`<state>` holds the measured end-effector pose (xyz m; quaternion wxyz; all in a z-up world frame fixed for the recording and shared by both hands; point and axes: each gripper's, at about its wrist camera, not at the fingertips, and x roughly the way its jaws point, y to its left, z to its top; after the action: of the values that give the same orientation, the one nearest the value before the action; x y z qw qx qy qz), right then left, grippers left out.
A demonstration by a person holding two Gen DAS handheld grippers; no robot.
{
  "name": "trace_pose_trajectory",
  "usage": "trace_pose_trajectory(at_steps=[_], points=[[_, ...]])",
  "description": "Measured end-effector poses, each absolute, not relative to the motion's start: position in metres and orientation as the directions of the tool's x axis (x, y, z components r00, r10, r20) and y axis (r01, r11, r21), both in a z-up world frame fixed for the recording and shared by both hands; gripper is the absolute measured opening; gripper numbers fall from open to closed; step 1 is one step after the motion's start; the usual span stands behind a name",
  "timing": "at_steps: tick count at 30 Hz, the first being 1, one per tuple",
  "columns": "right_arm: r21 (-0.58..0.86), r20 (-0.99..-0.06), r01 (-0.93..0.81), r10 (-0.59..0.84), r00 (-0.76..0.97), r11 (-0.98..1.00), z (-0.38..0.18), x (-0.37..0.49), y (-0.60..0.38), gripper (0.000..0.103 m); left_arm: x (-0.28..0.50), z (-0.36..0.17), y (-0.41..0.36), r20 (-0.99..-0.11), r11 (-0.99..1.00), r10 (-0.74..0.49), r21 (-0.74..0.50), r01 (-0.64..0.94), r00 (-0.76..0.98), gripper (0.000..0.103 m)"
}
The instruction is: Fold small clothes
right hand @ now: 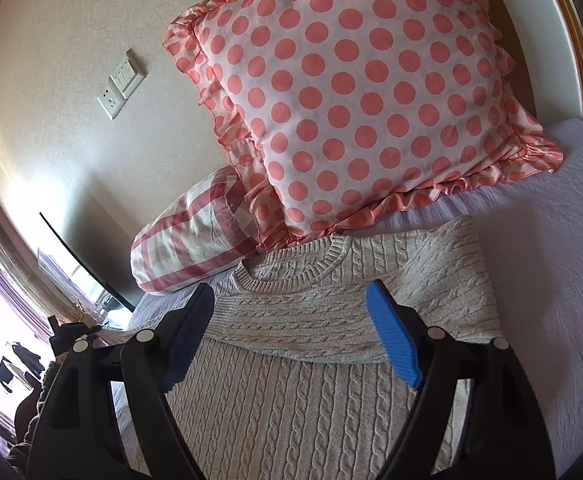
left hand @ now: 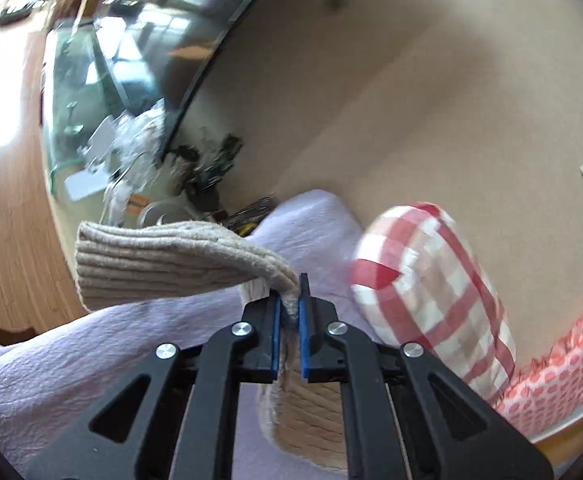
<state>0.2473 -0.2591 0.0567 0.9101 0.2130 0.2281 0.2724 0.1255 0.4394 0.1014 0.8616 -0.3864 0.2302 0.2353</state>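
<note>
A beige cable-knit sweater (right hand: 311,380) lies flat on the lilac bed sheet (right hand: 551,260), neck towards the pillows, with one sleeve folded across its chest. My right gripper (right hand: 291,320) is open and empty, its blue pads spread just above the sweater's chest. My left gripper (left hand: 290,304) is shut on a pinch of the sweater's sleeve (left hand: 163,264), lifted above the sheet (left hand: 91,360); the ribbed cuff hangs out to the left. More of the sweater (left hand: 311,412) lies under the left fingers.
A pink polka-dot pillow (right hand: 351,100) and a red checked pillow (right hand: 195,236) lean on the beige wall at the head of the bed; the checked pillow also shows in the left wrist view (left hand: 431,292). A cluttered desk (left hand: 139,176) stands beyond the bed.
</note>
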Motion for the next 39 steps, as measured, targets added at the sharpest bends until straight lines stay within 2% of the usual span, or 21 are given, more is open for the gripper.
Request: trace_pose_trajectory(at_steps=[3,7,9,12,13,15,17,19,22,24,28,30,31,32,36,39], points=[[0.525,-0.289,-0.377,0.577,0.764,0.763,0.055,0.248,-0.27,0.08,0.172,0.158,0.329,-0.505,0.826,0.115,-0.429,-0.365,0.855,0.006],[0.56,-0.294,-0.346,0.572,0.766,0.753,0.048,0.255,-0.277,0.08,0.223,0.171,0.149,-0.48,0.935,-0.243,-0.346,0.072,0.843,0.008],[0.571,-0.312,-0.33,0.57,0.76,0.752,0.043,0.261,-0.277,0.08,0.242,0.147,0.063,-0.533,0.918,-0.383,-0.311,0.246,0.754,0.015],[0.59,-0.355,-0.299,0.574,0.738,0.75,0.034,0.268,-0.281,0.08,0.247,0.102,-0.013,-0.678,0.923,-0.367,-0.18,0.34,0.637,0.016],[0.597,-0.364,-0.297,0.582,0.727,0.745,0.032,0.27,-0.284,0.08,0.24,0.094,-0.018,-0.686,0.926,-0.35,-0.148,0.348,0.638,0.016],[0.578,-0.395,-0.286,0.569,0.721,0.764,0.03,0.274,-0.285,0.079,0.218,0.09,-0.005,-0.669,0.939,-0.309,-0.102,0.328,0.676,0.025],[0.559,-0.433,-0.277,0.56,0.706,0.782,0.03,0.287,-0.279,0.066,0.196,0.092,0.025,-0.647,0.955,-0.276,-0.099,0.28,0.711,0.044],[0.549,-0.484,-0.245,0.543,0.686,0.799,0.025,0.305,-0.272,0.059,0.172,0.096,0.06,-0.635,0.969,-0.241,-0.111,0.222,0.734,0.049],[0.494,-0.562,-0.195,0.482,0.672,0.847,0.013,0.335,-0.26,0.055,0.139,0.098,0.103,-0.644,0.985,-0.172,-0.124,0.121,0.746,0.057],[0.48,-0.596,-0.176,0.466,0.654,0.86,0.004,0.352,-0.255,0.049,0.116,0.093,0.131,-0.656,0.987,-0.141,-0.149,0.056,0.742,0.058],[0.453,-0.639,-0.156,0.442,0.63,0.878,-0.011,0.368,-0.249,0.047,0.08,0.081,0.168,-0.671,0.979,-0.113,-0.199,-0.031,0.733,0.063],[0.443,-0.657,-0.142,0.428,0.621,0.885,-0.02,0.371,-0.247,0.042,0.072,0.075,0.177,-0.675,0.974,-0.117,-0.222,-0.049,0.728,0.063],[0.429,-0.65,-0.15,0.42,0.634,0.891,-0.02,0.368,-0.246,0.03,0.071,0.072,0.179,-0.677,0.972,-0.121,-0.23,-0.053,0.726,0.064],[0.435,-0.644,-0.174,0.441,0.625,0.883,-0.021,0.366,-0.244,0.011,0.07,0.069,0.18,-0.68,0.97,-0.128,-0.238,-0.052,0.722,0.064],[0.443,-0.572,-0.219,0.462,0.677,0.869,-0.003,0.342,-0.248,0.009,0.075,0.065,0.172,-0.687,0.966,-0.166,-0.259,-0.024,0.708,0.065],[0.445,-0.54,-0.181,0.424,0.727,0.877,0.008,0.327,-0.267,0.009,0.07,0.063,0.166,-0.692,0.962,-0.2,-0.272,0.006,0.694,0.071]])
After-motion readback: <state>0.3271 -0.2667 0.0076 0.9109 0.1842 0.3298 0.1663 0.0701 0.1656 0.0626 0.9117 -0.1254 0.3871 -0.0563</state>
